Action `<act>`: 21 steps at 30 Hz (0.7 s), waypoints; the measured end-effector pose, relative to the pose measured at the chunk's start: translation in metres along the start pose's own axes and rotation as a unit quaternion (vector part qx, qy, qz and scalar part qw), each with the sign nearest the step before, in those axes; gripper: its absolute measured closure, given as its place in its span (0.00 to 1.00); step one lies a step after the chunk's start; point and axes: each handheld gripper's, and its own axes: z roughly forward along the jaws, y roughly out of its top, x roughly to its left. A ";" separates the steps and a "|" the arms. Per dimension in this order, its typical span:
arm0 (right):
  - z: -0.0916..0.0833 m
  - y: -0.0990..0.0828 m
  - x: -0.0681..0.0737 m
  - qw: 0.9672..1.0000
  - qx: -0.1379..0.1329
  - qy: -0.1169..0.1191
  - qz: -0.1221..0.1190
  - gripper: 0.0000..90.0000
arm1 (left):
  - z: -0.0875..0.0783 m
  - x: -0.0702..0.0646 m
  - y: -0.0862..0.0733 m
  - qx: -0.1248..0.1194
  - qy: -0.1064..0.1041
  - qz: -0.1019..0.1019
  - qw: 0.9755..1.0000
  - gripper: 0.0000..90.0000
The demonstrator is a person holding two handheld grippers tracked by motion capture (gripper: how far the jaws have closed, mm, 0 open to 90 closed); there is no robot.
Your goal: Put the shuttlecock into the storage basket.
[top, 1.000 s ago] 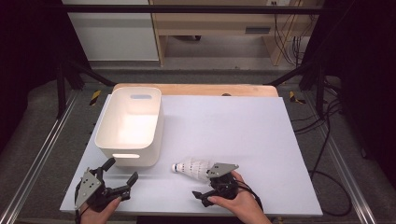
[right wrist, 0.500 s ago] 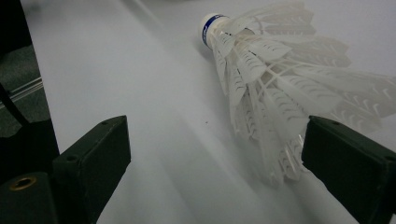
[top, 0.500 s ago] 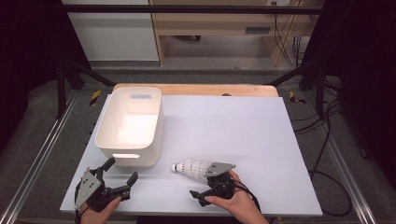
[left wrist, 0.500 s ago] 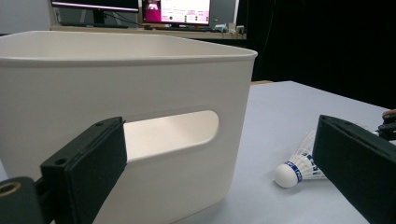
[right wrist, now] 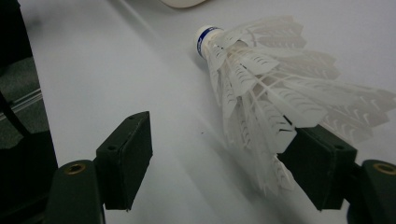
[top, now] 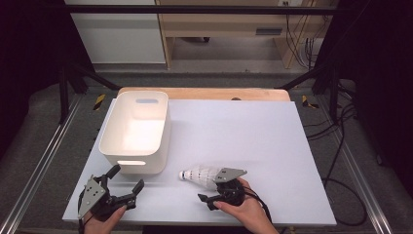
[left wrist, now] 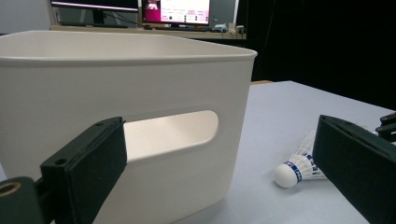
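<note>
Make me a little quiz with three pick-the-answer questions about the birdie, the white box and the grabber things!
1. Where does the shuttlecock lie?
A. inside the tub
B. on the table, in front of the tub
C. on the floor

2. What colour is the band round the shuttlecock's round tip?
A. blue
B. red
C. green

3. How does the right gripper stand?
A. shut tight with nothing in it
B. jaws apart, the feathers between them, one pad away from them
C. holding the tub

Answers:
1 B, it rests on the white table just ahead of the white tub.
2 A, the left gripper view shows a blue band.
3 B, the jaws have just been closing, yet a gap shows beside the feathers.
</note>
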 end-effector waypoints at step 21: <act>0.004 0.006 -0.002 1.000 -0.028 -0.002 -0.001 0.47 | 0.000 0.000 0.000 0.001 0.000 0.001 1.000 0.03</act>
